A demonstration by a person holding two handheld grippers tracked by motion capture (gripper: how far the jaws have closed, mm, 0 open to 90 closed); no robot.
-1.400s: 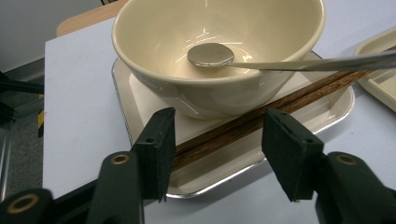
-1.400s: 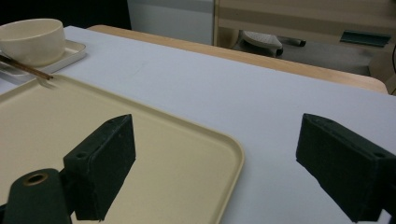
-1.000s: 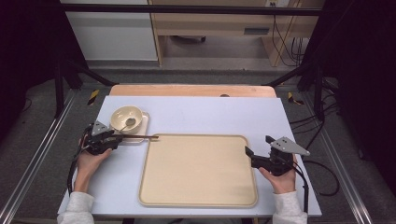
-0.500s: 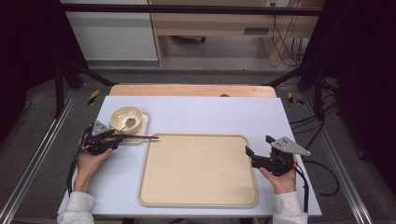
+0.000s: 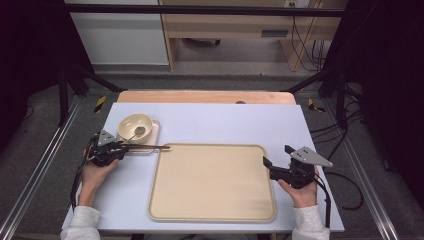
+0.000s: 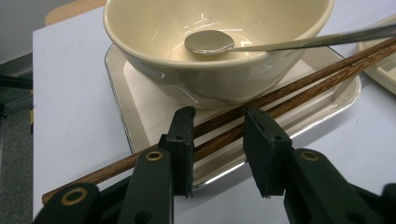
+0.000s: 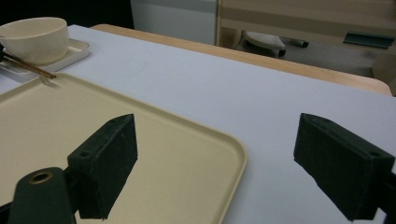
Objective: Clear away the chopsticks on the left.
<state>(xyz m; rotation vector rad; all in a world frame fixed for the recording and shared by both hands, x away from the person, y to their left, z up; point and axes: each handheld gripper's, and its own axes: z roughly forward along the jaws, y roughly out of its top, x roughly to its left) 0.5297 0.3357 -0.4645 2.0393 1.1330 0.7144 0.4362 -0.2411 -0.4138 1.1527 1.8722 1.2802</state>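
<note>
A cream bowl (image 5: 136, 125) (image 6: 219, 46) stands on a small cream tray (image 5: 154, 131) (image 6: 116, 84) at the table's left. A metal spoon (image 5: 138, 131) (image 6: 210, 42) rests inside the bowl. Two dark wooden chopsticks (image 5: 150, 147) (image 6: 280, 88) lie across the small tray's near rim, pointing right. My left gripper (image 5: 121, 146) (image 6: 217, 140) is open, its jaws straddling the chopsticks just in front of the bowl. My right gripper (image 5: 276, 156) (image 7: 215, 154) is wide open and holds nothing, at the right edge of a large cream tray (image 5: 212, 182) (image 7: 140, 140).
The large tray is bare and takes up the table's middle front. Bare white tabletop (image 5: 225, 120) lies behind it, with a wooden strip (image 5: 200, 96) along the far edge. Black frame posts stand at both sides. A cable trails from each gripper.
</note>
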